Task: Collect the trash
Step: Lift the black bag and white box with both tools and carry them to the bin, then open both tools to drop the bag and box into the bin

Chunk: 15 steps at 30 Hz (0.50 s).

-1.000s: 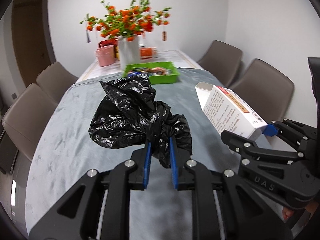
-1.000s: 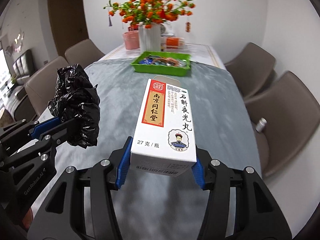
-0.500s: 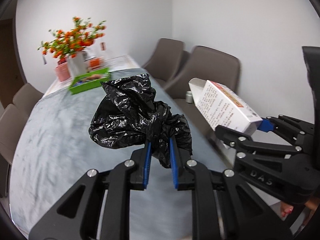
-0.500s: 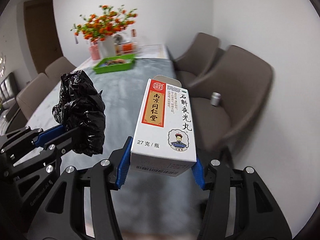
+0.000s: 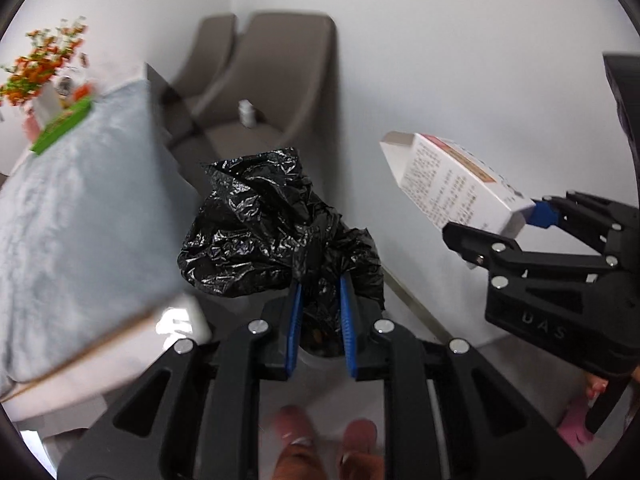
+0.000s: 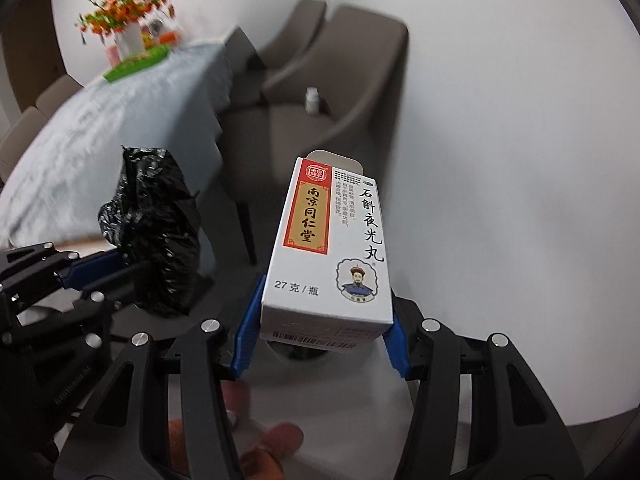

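My left gripper [image 5: 319,316] is shut on a crumpled black plastic bag [image 5: 276,232], which bulges up above the blue pads. In the right wrist view the same bag [image 6: 156,232] hangs at the left in that gripper [image 6: 120,264]. My right gripper [image 6: 320,340] is shut on a white medicine box [image 6: 328,248] with a red label and an open top flap, held by its lower end. The box [image 5: 456,184] and the right gripper [image 5: 516,224] show at the right of the left wrist view. Below both grippers a round dark opening [image 6: 300,352] in something white peeks out; I cannot tell what it is.
The grey-clothed table [image 5: 72,216] now lies to the left, with a green tray [image 6: 136,62] and orange flowers [image 6: 124,12] at its far end. Brown chairs [image 6: 340,92] stand along the white wall; a small white bottle [image 6: 313,98] sits on one seat. The person's feet [image 5: 320,444] are below.
Both grippers swung right and downward, off the table toward the floor by the wall. The table slid to the left of both views. Bag and box stay gripped.
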{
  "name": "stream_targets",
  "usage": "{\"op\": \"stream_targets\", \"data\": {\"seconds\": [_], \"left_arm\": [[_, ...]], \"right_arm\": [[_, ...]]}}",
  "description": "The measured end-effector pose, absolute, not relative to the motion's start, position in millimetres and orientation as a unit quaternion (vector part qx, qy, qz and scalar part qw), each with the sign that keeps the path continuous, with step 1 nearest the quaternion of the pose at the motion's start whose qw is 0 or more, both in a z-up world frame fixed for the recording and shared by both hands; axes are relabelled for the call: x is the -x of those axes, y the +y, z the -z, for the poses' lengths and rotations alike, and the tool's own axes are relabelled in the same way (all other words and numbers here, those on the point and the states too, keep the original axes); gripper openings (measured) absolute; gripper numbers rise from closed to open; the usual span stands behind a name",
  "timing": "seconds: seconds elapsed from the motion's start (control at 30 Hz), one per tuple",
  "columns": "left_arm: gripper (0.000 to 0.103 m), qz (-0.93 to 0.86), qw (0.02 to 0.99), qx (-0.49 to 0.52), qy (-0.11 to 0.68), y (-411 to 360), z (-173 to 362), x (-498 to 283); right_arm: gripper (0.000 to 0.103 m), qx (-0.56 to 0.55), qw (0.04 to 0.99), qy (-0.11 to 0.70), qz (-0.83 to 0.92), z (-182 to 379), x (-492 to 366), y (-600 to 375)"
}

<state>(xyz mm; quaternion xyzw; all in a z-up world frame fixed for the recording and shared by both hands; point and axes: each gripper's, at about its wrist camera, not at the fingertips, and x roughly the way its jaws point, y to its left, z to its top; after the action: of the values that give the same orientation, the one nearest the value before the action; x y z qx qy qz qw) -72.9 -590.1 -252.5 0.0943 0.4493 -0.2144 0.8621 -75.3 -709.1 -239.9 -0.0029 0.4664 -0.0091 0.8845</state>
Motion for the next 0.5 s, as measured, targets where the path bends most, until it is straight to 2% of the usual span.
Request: {"op": "stream_targets", "data": {"seconds": [0.2,0.5], "left_arm": [[0.019,0.212,0.832,-0.12,0.498,-624,352,53],[0.021,0.226,0.802,-0.154,0.532,-647,526,0]], "right_arm": [[0.051,-0.008,0.862,0.507,-0.009,328,67,-732],[0.051,0.013,0.836,0.546,-0.053,505,10,-740]]}}
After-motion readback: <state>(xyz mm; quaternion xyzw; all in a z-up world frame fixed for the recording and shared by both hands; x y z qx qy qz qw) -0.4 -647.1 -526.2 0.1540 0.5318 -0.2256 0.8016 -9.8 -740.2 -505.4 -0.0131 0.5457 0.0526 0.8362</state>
